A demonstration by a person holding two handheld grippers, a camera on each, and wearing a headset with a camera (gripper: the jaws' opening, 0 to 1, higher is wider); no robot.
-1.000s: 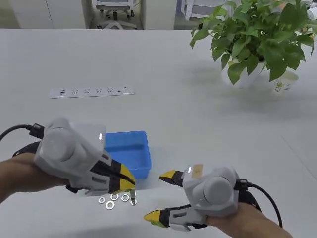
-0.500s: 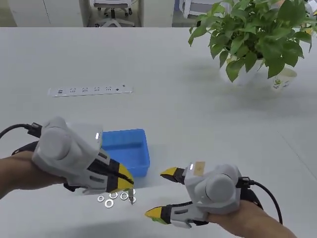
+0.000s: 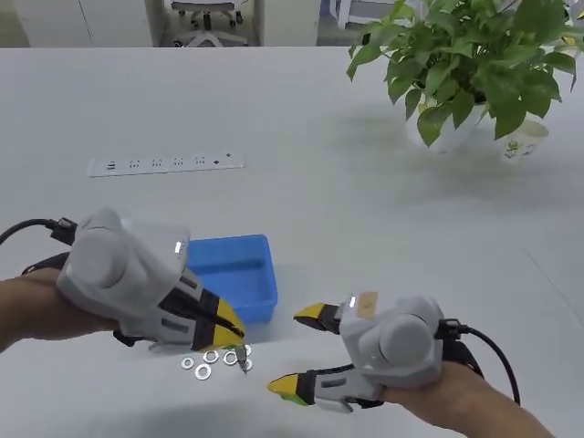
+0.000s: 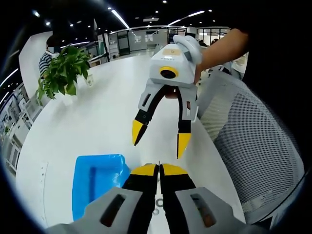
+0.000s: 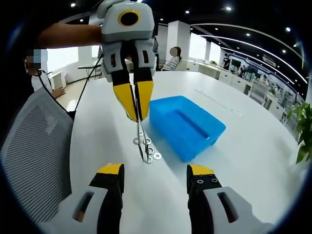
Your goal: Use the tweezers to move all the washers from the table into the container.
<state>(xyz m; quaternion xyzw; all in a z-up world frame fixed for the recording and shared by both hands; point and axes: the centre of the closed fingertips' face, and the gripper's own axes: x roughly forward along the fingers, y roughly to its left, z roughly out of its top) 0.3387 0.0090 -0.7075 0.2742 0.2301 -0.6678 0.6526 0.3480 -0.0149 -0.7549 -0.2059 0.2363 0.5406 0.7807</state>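
At least five washers [image 3: 203,371], one container [image 3: 224,245], one tweezers [image 5: 142,139], one plant [image 3: 465,57].

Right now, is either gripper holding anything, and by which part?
The left gripper clamps the tweezers by their upper part, with the tips down among the washers. The right gripper is open and holds nothing.

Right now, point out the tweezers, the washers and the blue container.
tweezers [image 5: 142,139]: right gripper view, mid-shaft.
washers [image 3: 203,372]: head view, one ring.
blue container [image 3: 233,278]: head view, bare inner floor.
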